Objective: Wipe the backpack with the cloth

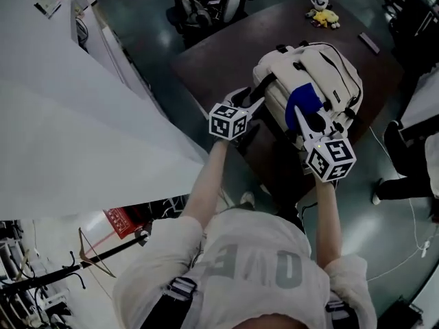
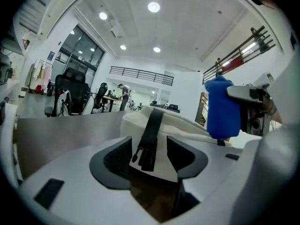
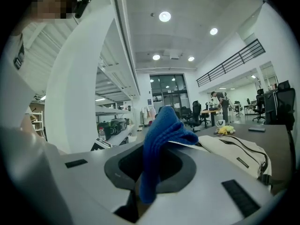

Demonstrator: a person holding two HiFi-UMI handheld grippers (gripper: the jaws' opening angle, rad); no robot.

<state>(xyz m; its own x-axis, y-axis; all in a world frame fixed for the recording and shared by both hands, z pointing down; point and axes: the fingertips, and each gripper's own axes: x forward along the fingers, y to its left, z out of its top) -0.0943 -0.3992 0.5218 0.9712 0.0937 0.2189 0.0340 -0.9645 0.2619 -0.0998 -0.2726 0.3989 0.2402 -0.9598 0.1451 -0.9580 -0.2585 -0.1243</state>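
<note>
A cream backpack (image 1: pixel 312 81) with black straps lies on the dark brown table (image 1: pixel 219 53). My left gripper (image 1: pixel 255 105) is open at the bag's near left corner. In the left gripper view that corner (image 2: pixel 159 125) and a black strap (image 2: pixel 149 135) show in the gap of the left gripper (image 2: pixel 150 150), and whether the pads touch them is unclear. My right gripper (image 1: pixel 303 118) is shut on a blue cloth (image 1: pixel 305 101), held over the near side of the bag. The cloth (image 3: pixel 161 139) sticks up out of the right gripper (image 3: pixel 150 165), with the backpack (image 3: pixel 234 149) beyond it.
A yellow plush toy (image 1: pixel 326 18) and a flat dark item (image 1: pixel 369 42) lie at the table's far end. An office chair (image 1: pixel 206 2) stands behind the table. A white slanted partition (image 1: pixel 68 115) fills the left. A seated person's shoe (image 1: pixel 394 139) is at the right.
</note>
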